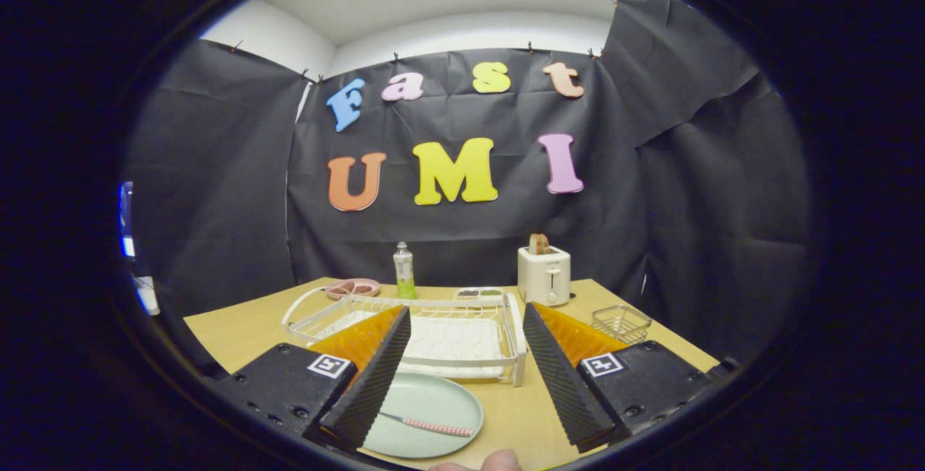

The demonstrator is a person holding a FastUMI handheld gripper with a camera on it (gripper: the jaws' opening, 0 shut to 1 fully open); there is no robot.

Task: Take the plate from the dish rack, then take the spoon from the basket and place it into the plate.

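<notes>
Pale green, the plate [426,413] lay flat on the wooden table [238,334] nearest of all, tucked partly behind the left finger, and the spoon [433,425] rested across it with its pink patterned handle pointing right. The gripper [462,373] hung above with its two fingers spread wide apart, clamped on nothing. A fingertip [498,461] of a person's hand poked in at the near rim of the table. Just beyond the plate stood the white dish rack [433,326], its wire bed bare. Off to the right, past the right finger, sat a small wire basket [621,322]. Farther back, along the far side, a pink dish [353,287], a green bottle [403,270], a shallow tray [478,293] and a white toaster [544,274] with bread in its slot stood before the black cloth.
</notes>
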